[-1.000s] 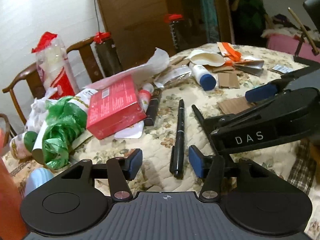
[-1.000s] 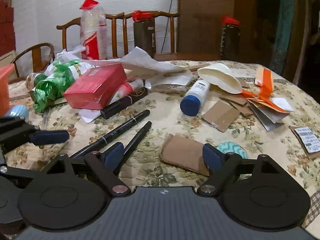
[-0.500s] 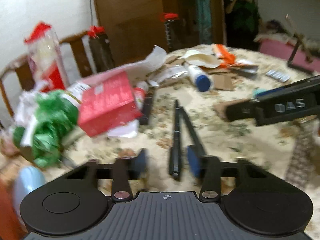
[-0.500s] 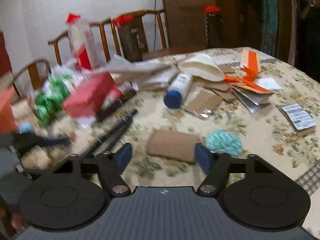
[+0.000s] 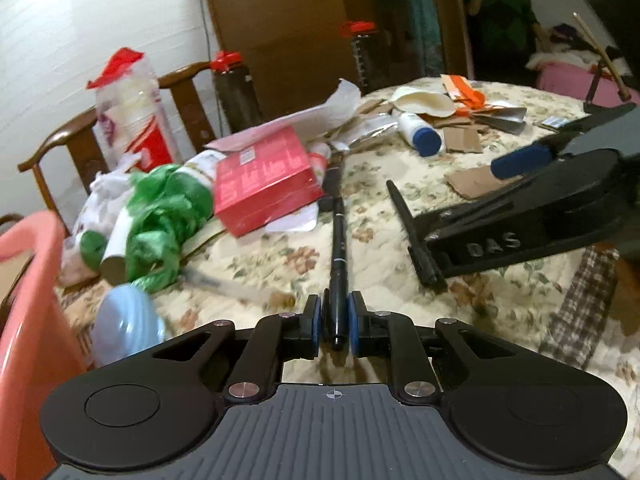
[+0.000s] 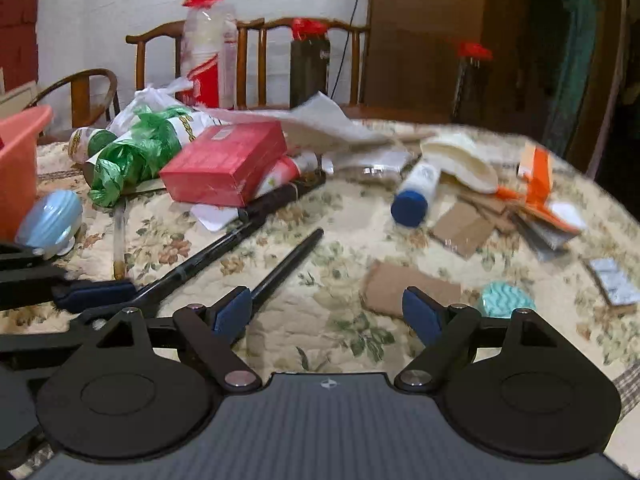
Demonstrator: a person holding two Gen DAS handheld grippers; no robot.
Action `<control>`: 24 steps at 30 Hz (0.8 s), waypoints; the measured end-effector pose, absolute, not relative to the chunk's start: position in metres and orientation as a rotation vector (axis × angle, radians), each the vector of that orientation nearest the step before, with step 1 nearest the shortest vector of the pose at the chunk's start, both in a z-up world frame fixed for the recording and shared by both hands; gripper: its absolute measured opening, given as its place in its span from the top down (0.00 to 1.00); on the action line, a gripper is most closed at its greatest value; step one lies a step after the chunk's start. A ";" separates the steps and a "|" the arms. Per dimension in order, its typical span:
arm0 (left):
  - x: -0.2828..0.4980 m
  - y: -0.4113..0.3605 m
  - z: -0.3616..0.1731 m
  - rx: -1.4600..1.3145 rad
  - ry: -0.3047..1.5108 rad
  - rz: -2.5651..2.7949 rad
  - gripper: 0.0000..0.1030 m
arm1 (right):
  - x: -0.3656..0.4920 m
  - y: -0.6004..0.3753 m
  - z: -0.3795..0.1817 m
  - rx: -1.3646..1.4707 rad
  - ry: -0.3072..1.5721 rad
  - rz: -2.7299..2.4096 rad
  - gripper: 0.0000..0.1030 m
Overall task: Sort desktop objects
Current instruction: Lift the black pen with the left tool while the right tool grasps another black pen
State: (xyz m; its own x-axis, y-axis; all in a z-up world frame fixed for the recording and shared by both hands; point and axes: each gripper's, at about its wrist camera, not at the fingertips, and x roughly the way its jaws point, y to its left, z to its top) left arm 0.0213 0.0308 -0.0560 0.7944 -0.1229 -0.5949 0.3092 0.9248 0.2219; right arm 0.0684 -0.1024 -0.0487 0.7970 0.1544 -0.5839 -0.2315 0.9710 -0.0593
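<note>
The pen is light, stiff and a bit slippery; my left gripper pinches its near end, its tip toward the red box. My right gripper is spread above the surface, beside a second pen.

Red box, green bag crowd left; centre cloth open.
</note>
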 end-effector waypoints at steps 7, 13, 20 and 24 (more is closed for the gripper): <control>0.018 0.023 -0.056 0.380 0.605 -0.227 0.76 | 0.068 -0.080 -0.051 -0.286 0.554 0.135 0.01; 0.033 0.024 -0.055 0.346 0.626 -0.257 0.74 | 0.087 -0.103 -0.047 -0.048 0.722 0.149 0.02; 0.033 0.038 -0.055 0.277 0.619 -0.263 0.62 | 0.102 -0.084 -0.053 -0.008 0.821 0.194 0.09; 0.034 0.038 -0.055 0.267 0.618 -0.265 0.62 | 0.097 -0.083 -0.052 -0.045 0.790 0.185 0.29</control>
